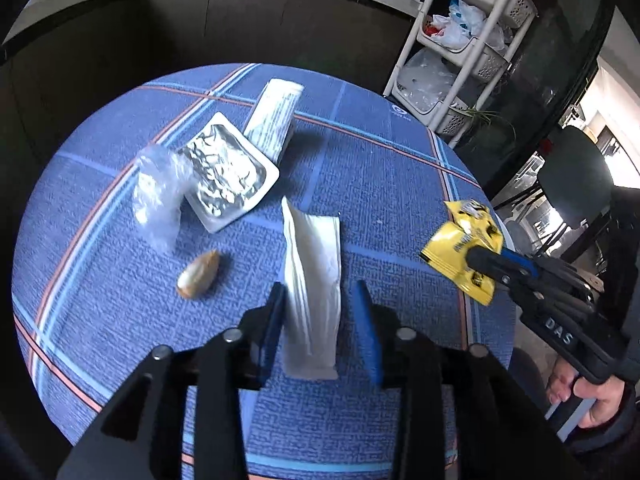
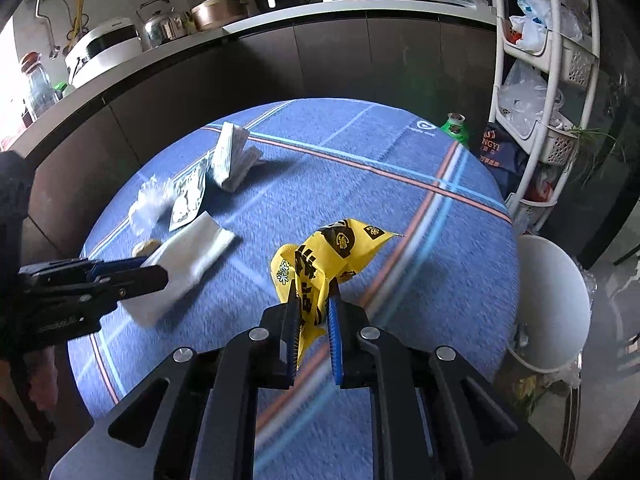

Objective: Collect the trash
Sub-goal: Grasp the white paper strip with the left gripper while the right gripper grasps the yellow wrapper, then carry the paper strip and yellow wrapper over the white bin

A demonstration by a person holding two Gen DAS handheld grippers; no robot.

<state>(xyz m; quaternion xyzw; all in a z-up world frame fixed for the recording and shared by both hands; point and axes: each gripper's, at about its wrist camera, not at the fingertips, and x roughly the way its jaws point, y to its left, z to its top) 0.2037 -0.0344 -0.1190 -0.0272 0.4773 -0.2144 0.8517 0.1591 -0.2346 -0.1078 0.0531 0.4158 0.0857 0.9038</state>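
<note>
A yellow wrapper (image 2: 320, 264) is clamped between the pads of the right tongs (image 2: 314, 308) and held clear of the blue plaid cloth of the round desk (image 1: 380, 168), near its right edge. The left tongs (image 1: 320, 300) are set apart around a white napkin (image 1: 312, 280), which lies between the pads close to the desk's near edge; whether the pads press on it cannot be told, though a gap is seen at the right pad. Left on the desk are a foil tray (image 1: 226, 172) toward the middle, a clear plastic bag (image 1: 158, 194) touching its left side, a white packet (image 1: 274, 118) leaned just behind the tray, and a small brown scrap (image 1: 199, 274) between bag and napkin. A white bin (image 2: 554, 304) is seen on the floor beside the desk's right edge, and a tiered rack (image 2: 544, 92) stands behind it. A hand (image 1: 592, 396) is seen on the right tongs' handle.
</note>
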